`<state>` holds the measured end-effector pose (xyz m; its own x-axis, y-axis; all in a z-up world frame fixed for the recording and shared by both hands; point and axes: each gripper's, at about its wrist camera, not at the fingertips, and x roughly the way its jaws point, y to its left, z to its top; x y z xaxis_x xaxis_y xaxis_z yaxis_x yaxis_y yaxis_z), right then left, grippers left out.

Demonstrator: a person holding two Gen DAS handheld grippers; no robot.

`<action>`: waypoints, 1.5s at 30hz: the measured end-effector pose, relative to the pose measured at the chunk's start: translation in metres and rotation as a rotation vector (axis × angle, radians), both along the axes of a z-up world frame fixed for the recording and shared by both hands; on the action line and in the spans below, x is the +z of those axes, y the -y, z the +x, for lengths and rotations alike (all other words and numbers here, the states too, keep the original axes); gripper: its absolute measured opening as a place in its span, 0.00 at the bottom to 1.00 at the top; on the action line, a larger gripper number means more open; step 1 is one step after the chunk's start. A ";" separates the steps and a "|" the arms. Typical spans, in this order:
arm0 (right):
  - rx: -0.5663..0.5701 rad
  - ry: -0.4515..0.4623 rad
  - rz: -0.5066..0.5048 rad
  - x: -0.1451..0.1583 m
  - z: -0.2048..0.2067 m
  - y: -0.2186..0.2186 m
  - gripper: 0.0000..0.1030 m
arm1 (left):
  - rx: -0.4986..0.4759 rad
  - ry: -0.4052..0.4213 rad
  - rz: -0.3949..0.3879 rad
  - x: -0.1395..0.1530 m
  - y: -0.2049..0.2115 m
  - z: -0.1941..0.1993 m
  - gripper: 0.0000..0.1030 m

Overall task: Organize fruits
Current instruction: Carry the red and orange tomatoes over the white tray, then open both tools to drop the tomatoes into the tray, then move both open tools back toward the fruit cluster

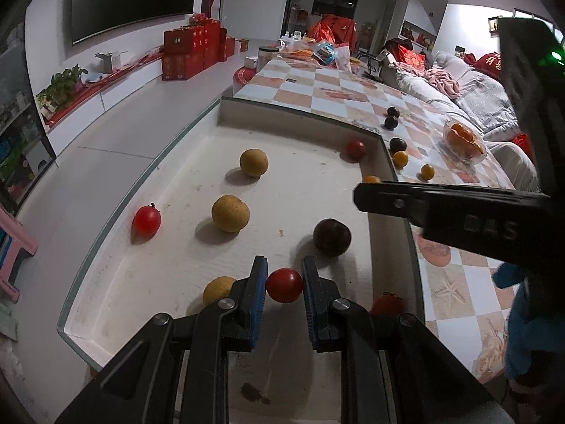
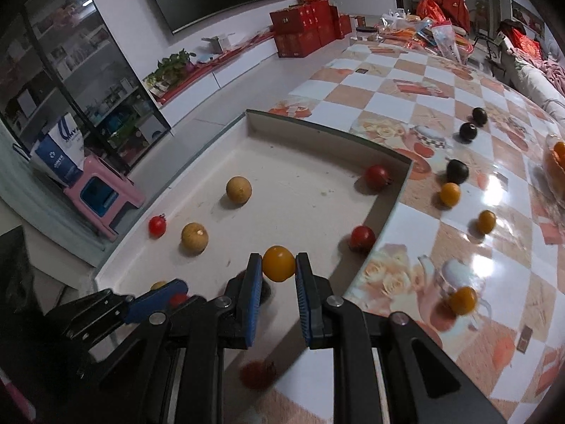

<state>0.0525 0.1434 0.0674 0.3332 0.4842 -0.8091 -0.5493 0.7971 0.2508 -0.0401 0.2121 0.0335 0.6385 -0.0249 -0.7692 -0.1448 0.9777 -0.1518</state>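
Checkered surface (image 2: 406,81) carries white tray (image 1: 300,113) at its edge; TV, red boxes behind. Left gripper (image 1: 284,284) jaws closed on red tomato (image 1: 284,285), over tray's near end. Right gripper (image 2: 279,265) jaws clamped on orange tomato (image 2: 278,263), above tray near its right wall. Loose in tray: tan round fruits (image 1: 230,213), dark plum (image 1: 332,237), more red tomatoes. Dark plums (image 2: 468,131) and orange tomatoes (image 2: 450,194) sit outside on surface.

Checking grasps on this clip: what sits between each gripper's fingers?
Left wrist view: a red tomato sits between the left gripper fingers. Right wrist view: a yellow tomato between the right gripper fingers, over the white tray.
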 end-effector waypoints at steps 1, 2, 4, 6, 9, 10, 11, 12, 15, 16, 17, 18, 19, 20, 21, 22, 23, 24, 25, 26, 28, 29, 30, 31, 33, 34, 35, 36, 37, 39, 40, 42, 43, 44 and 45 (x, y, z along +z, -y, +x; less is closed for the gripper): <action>0.002 -0.004 -0.005 -0.002 0.002 -0.003 0.20 | 0.000 -0.003 0.000 -0.001 0.000 0.001 0.21; 0.002 -0.005 -0.013 -0.005 0.005 -0.006 0.20 | 0.000 -0.004 0.002 -0.001 0.000 0.002 0.21; 0.004 -0.010 -0.029 -0.011 0.008 -0.010 0.20 | -0.003 -0.003 0.016 -0.001 0.001 0.003 0.21; 0.005 -0.022 -0.040 -0.018 0.011 -0.012 0.20 | -0.005 -0.005 0.018 -0.002 0.002 0.004 0.21; 0.009 -0.021 -0.053 -0.023 0.013 -0.014 0.20 | -0.009 -0.009 0.022 -0.003 0.003 0.005 0.21; 0.014 -0.019 -0.057 -0.023 0.012 -0.016 0.20 | -0.009 -0.007 0.024 -0.003 0.003 0.006 0.21; 0.016 -0.017 -0.062 -0.023 0.012 -0.016 0.20 | -0.009 -0.006 0.029 -0.003 0.003 0.006 0.21; 0.022 -0.017 -0.067 -0.024 0.012 -0.017 0.20 | -0.010 -0.006 0.031 -0.003 0.004 0.006 0.21; 0.025 -0.024 -0.066 -0.025 0.012 -0.018 0.21 | -0.012 -0.006 0.036 -0.004 0.004 0.006 0.21; 0.025 -0.024 -0.066 -0.025 0.012 -0.018 0.21 | -0.011 -0.007 0.037 -0.004 0.004 0.006 0.21; 0.026 -0.025 -0.065 -0.025 0.012 -0.018 0.23 | -0.013 -0.008 0.040 -0.004 0.004 0.006 0.21; 0.030 -0.026 -0.061 -0.025 0.013 -0.018 0.29 | -0.015 -0.009 0.043 -0.004 0.005 0.007 0.21; 0.034 -0.025 -0.054 -0.024 0.013 -0.018 0.34 | -0.016 -0.012 0.045 -0.004 0.005 0.007 0.21; 0.041 -0.021 -0.046 -0.023 0.013 -0.019 0.47 | -0.018 -0.014 0.045 -0.005 0.005 0.007 0.21; 0.047 -0.013 -0.041 -0.021 0.012 -0.021 0.62 | -0.020 -0.017 0.043 -0.005 0.005 0.007 0.21; 0.049 0.000 -0.044 -0.019 0.010 -0.022 0.69 | -0.021 -0.019 0.043 -0.005 0.006 0.007 0.21; 0.050 0.008 -0.048 -0.017 0.009 -0.024 0.74 | -0.021 -0.022 0.043 -0.005 0.005 0.008 0.22; 0.056 0.020 -0.049 -0.014 0.007 -0.025 0.74 | -0.021 -0.023 0.041 -0.006 0.005 0.008 0.26; 0.058 0.023 -0.047 -0.013 0.007 -0.026 0.74 | -0.022 -0.020 0.037 -0.005 0.005 0.007 0.51; 0.058 0.023 -0.045 -0.011 0.006 -0.026 0.74 | -0.017 -0.009 0.033 -0.004 0.004 0.006 0.71; 0.052 0.024 -0.034 -0.008 0.006 -0.023 0.75 | 0.021 0.053 0.031 0.004 0.001 -0.002 0.92; 0.049 0.024 -0.028 -0.006 0.006 -0.022 0.77 | 0.018 0.071 0.027 0.007 0.001 -0.004 0.92; 0.046 0.025 -0.023 -0.005 0.006 -0.020 0.77 | 0.013 0.073 0.026 0.009 0.001 -0.004 0.93; 0.041 0.025 -0.018 -0.003 0.007 -0.018 0.77 | 0.015 0.069 0.027 0.010 0.000 -0.003 0.93; 0.028 0.032 -0.017 0.001 0.007 -0.013 0.79 | 0.022 0.059 0.025 0.012 0.000 -0.002 0.93; 0.016 0.042 -0.018 0.005 0.007 -0.010 0.81 | 0.024 0.053 0.022 0.012 -0.001 -0.002 0.93; 0.009 0.048 -0.017 0.007 0.007 -0.007 0.81 | 0.026 0.048 0.020 0.012 0.000 -0.002 0.93; -0.005 0.057 -0.015 0.011 0.006 -0.002 0.82 | 0.027 0.043 0.022 0.012 0.001 -0.003 0.93; -0.013 0.062 -0.012 0.014 0.006 0.003 0.82 | 0.027 0.041 0.025 0.013 0.002 -0.003 0.93; -0.031 0.065 -0.008 0.018 0.006 0.013 0.82 | 0.029 0.042 0.032 0.015 0.005 -0.003 0.93; -0.040 0.064 -0.005 0.020 0.006 0.019 0.82 | 0.026 0.043 0.034 0.016 0.007 -0.004 0.93; -0.070 0.065 -0.003 0.022 0.007 0.036 0.83 | 0.021 0.048 0.040 0.020 0.010 -0.005 0.93; -0.080 0.065 -0.002 0.022 0.007 0.041 0.84 | 0.019 0.050 0.042 0.021 0.012 -0.004 0.93; -0.100 0.067 -0.002 0.022 0.007 0.052 0.86 | 0.014 0.054 0.044 0.023 0.015 -0.005 0.93; -0.117 0.068 -0.003 0.021 0.008 0.061 0.88 | 0.009 0.058 0.046 0.025 0.018 -0.005 0.93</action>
